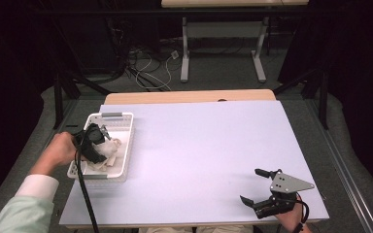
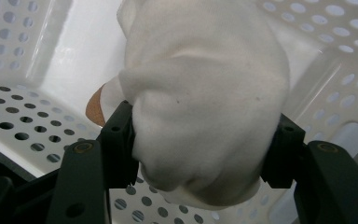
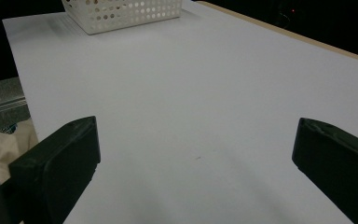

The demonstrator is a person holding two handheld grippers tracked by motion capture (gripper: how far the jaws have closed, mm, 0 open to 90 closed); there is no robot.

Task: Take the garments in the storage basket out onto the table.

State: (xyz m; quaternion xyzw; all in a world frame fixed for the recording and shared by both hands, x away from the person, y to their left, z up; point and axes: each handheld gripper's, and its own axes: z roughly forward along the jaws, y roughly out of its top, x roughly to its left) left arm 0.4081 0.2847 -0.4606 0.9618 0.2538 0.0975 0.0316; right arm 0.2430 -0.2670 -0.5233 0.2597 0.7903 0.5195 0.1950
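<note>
left claw [image 1: 97,141] black, black cable | sleeve [image 1: 22,208] pale green (white cuff)

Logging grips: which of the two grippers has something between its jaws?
The left gripper, over the white basket, clamps a white cloth; the right gripper is open.

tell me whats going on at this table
A person works with a hand-held gripper in each hand. The left hand-held gripper is inside the white perforated basket at the table's left side, its jaws closed on a bunched white cloth. The right hand-held gripper sits open and empty near the front right of the white table.
</note>
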